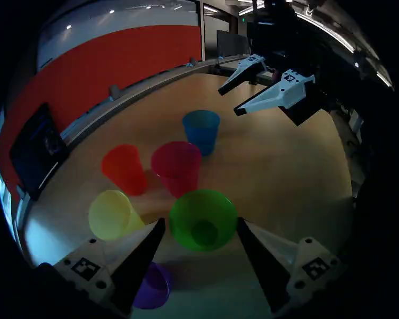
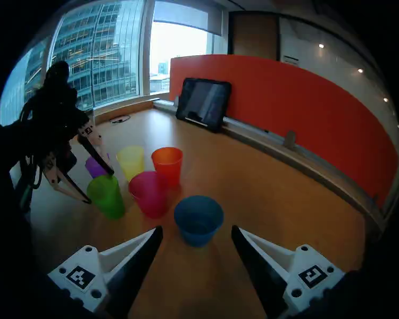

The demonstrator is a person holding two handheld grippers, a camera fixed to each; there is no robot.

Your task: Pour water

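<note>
Wooden table [image 2: 284,212] in an office, red wall [image 2: 306,101] and big windows [image 2: 104,53] behind, six plastic cups huddled on it. Taking the magenta cup [image 1: 176,166] as our anchor: green cup [image 1: 205,210] just beside it on the side of the left gripper [image 1: 199,220], blue cup [image 2: 198,219] just beside it toward the right gripper [image 2: 196,228], orange cup [image 1: 124,169] and yellow cup [image 1: 110,214] near it, purple cup [image 1: 154,284] farthest from it, beyond the green one.

Our left gripper is spread wide either side of the green cup, not clamped on it. Our right gripper is spread too, blue cup just ahead of its tips.

What worries us: the pack is tight, so a finger closing on green could shove yellow or purple over, and a hard squeeze may buckle thin plastic and slop the pour.

We can't tell which cup holds water, if any. Purple is half hidden behind a finger, and whether the tips touch green is unclear.
</note>
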